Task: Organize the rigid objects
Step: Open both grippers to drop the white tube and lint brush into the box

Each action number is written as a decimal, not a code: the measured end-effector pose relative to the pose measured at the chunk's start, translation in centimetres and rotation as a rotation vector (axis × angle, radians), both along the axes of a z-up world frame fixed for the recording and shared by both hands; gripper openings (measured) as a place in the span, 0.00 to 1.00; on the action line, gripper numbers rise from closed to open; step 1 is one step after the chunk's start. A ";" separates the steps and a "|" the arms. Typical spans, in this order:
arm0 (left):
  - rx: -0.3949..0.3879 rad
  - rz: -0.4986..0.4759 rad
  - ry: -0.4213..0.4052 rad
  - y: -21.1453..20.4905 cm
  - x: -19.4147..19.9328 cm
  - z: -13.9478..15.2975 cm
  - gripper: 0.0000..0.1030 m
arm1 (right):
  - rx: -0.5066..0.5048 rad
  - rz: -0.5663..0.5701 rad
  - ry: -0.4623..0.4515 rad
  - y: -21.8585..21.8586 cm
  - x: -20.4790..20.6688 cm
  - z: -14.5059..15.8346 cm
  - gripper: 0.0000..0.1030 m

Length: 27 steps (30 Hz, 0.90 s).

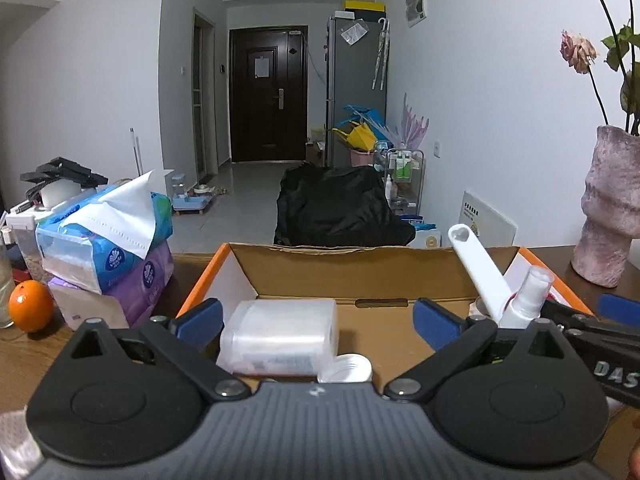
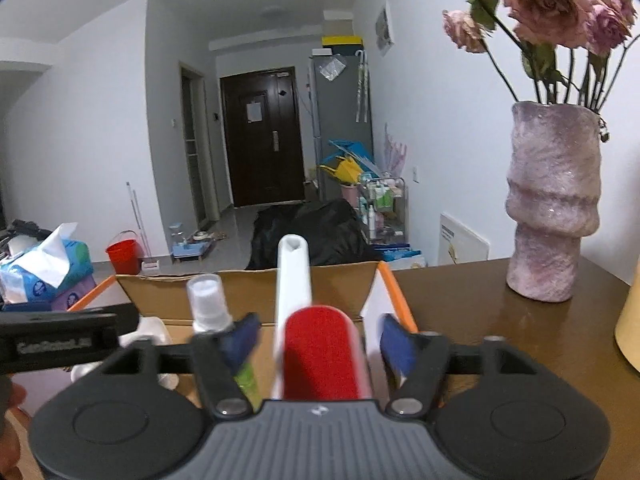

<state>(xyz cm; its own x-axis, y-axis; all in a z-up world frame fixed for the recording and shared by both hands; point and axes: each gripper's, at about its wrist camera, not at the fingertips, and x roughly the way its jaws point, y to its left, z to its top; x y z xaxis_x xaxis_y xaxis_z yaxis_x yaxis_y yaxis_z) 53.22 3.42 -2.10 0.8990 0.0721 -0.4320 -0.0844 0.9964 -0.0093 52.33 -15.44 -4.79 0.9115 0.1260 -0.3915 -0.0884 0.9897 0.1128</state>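
Two tongs: you hold both over an open cardboard box (image 1: 304,276) on the brown table (image 2: 480,304).
Lint brush: the red-faced lint brush (image 2: 320,356) with its white handle lies inside the box at its right end, dead ahead of your right tongs (image 2: 318,344).
Long axis: it runs straight away from you, handle tip leaning up over the far wall; the left-wrist view shows the handle slanting up to the left.
Nearer hand: the right, judging by both views.
Right tongs: spread wide, blue pads either side of the red head and apparently clear of it, though blur hides any contact.
Left tongs (image 1: 318,322): fully spread and empty, straddling a clear plastic case (image 1: 280,336) at the box's left end without pressing it.
Neighbour: a small spray bottle (image 2: 208,304) stands just left of the brush.
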 end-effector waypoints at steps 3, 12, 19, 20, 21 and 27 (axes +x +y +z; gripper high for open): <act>-0.013 0.011 0.009 0.3 -0.1 0.1 1.00 | 0.010 -0.018 -0.019 -0.4 -0.4 0.5 0.96; 0.010 0.028 -0.061 0.1 -3.8 2.4 1.00 | 0.020 0.002 -0.056 -1.0 -3.0 2.3 1.00; 0.020 0.019 -0.119 -1.0 -10.3 4.5 1.00 | 0.019 0.030 -0.091 -1.8 -8.5 4.5 1.00; 0.020 0.016 -0.129 -1.1 -11.5 4.9 1.00 | 0.019 0.035 -0.094 -1.9 -9.3 4.8 1.00; 0.020 0.015 -0.137 -1.1 -12.6 5.2 1.00 | 0.020 0.040 -0.095 -2.0 -10.3 5.1 1.00; 0.018 -0.001 -0.159 -1.3 -19.7 6.9 1.00 | 0.009 0.060 -0.117 -2.5 -16.8 6.9 1.00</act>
